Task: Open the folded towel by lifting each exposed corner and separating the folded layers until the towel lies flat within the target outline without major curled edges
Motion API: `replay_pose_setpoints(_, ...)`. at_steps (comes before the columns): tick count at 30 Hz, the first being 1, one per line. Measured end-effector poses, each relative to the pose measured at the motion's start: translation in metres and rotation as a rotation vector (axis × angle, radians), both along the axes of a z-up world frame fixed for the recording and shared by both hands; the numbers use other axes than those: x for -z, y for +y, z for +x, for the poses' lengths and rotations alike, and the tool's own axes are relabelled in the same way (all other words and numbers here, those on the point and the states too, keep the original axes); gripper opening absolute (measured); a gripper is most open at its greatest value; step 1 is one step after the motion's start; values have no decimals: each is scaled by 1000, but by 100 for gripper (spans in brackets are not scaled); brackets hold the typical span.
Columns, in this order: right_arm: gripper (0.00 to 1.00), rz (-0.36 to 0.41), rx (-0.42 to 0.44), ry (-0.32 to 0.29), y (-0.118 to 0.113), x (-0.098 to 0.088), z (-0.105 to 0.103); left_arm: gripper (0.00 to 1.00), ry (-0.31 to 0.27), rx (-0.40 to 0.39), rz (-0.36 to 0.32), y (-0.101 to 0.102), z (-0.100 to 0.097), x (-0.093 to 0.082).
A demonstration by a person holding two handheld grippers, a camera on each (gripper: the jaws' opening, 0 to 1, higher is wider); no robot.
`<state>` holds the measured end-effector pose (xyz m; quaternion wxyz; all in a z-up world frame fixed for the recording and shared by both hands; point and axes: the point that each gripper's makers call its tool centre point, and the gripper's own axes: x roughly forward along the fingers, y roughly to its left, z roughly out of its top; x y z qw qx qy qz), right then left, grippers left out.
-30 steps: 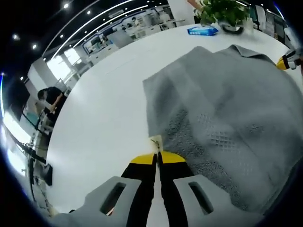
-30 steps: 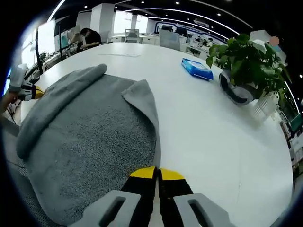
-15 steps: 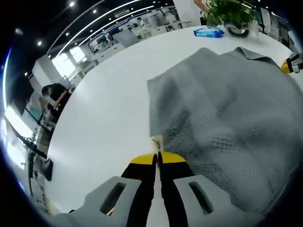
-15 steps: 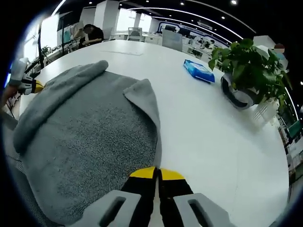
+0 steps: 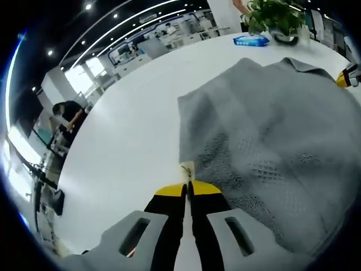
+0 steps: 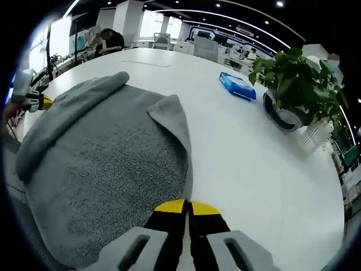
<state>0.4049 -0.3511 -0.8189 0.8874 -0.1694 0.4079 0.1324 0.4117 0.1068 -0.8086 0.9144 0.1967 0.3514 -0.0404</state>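
Note:
A grey towel (image 5: 265,141) lies spread on the white table (image 5: 124,141), with a woven band near its corner. My left gripper (image 5: 188,186) is shut on that corner, where a small label (image 5: 186,169) sticks out above the jaws. In the right gripper view the towel (image 6: 107,152) has a rolled fold along its far left side and a turned-over flap (image 6: 172,116) at the far edge. My right gripper (image 6: 189,203) is shut on the towel's near edge. Each gripper appears in the other's view: the right gripper (image 5: 345,76) and the left gripper (image 6: 31,100).
A potted plant (image 6: 290,84) in a round pot and a blue packet (image 6: 237,84) stand on the table (image 6: 254,169) beyond the towel. A person (image 5: 66,116) sits at a desk past the table's far edge. Office desks fill the background.
Both views have shifted slightly with the hands. The towel stays pinched in both grippers and its shape is almost unchanged.

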Motion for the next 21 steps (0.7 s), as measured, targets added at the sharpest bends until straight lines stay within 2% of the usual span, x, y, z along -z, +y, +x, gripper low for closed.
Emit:
replay_pose_setpoints(3,0,6,3,-2,0,0,0,3,-14,-3,-6,2,1,0)
replay_pose_setpoints(10,0,3,6,-9,-1,0,2,6,-41,-72,-93,10,2,-1)
replay_pose_setpoints(11,0,4,5,-10,-1,0,2,7,-50,-109,-131,11,1,-1)
replay_pose_setpoints(15,0,8,6,-12,-1,0,2,16,-64,-157,-158,21,1,-2)
replay_pose_setpoints(16,0,7,6,-12,-1,0,2,16,-62,-157,-164,21,1,-1)
replay_pose_setpoints(19,0,4,4,-11,-1,0,2,6,-39,-126,-171,11,0,2)
replay_pose_setpoints(21,0,4,4,-11,-1,0,2,3,-26,-78,-105,9,0,1)
